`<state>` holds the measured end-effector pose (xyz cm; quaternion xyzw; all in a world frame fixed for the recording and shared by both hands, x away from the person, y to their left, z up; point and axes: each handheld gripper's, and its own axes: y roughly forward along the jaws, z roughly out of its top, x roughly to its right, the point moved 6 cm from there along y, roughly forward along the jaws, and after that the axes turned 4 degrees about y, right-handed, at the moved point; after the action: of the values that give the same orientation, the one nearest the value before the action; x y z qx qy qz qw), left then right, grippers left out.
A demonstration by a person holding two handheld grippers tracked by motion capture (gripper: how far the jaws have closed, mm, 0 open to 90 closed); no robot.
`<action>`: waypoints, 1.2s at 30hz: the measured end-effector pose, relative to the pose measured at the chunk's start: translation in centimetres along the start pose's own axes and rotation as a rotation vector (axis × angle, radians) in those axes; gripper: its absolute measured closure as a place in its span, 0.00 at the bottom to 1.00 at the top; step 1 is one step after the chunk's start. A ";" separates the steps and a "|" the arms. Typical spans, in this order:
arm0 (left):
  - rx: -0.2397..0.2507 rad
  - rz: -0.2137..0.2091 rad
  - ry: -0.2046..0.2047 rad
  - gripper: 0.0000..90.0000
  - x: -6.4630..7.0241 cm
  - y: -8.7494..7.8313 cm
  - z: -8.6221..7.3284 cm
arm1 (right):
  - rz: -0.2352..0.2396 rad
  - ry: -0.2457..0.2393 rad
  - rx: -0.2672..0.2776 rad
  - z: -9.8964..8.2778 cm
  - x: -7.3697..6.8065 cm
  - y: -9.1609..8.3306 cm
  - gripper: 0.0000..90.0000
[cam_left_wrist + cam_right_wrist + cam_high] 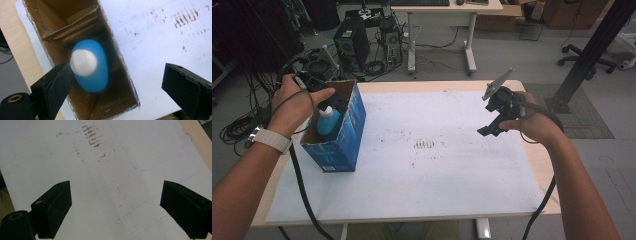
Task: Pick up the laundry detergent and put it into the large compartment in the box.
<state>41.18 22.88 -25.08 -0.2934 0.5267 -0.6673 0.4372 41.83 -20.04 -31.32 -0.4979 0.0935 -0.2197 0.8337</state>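
A blue cardboard box (349,135) stands open-topped at the table's left side, its brown inner wall (57,25) in the left gripper view. Upright inside it is a blue bottle (328,121) with a white cap (83,62). My left gripper (118,72) hangs over the box mouth, open, its jaws spread to either side of the bottle and above it, not pressing on it. In the high view the person's left hand (297,105) covers most of that gripper. My right gripper (492,127) hovers open over the white sheet (120,157) at the right, nothing between its jaws.
A white sheet (437,170) with brown smudges (427,145) covers the wooden table (539,165). Beyond the table are a computer tower (351,42), floor cables (237,125), a desk (447,10), a chair base (587,55) and a black slanted post (592,45).
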 end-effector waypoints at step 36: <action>0.012 -0.063 0.263 0.11 6.5 -2.3 -0.9 | -0.003 -0.010 -0.003 0.4 -0.6 -0.1 0.11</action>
<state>36.89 17.61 -23.60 -0.2173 0.5661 -0.7165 0.3449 41.41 -19.50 -31.03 -0.5003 0.0891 -0.2185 0.8331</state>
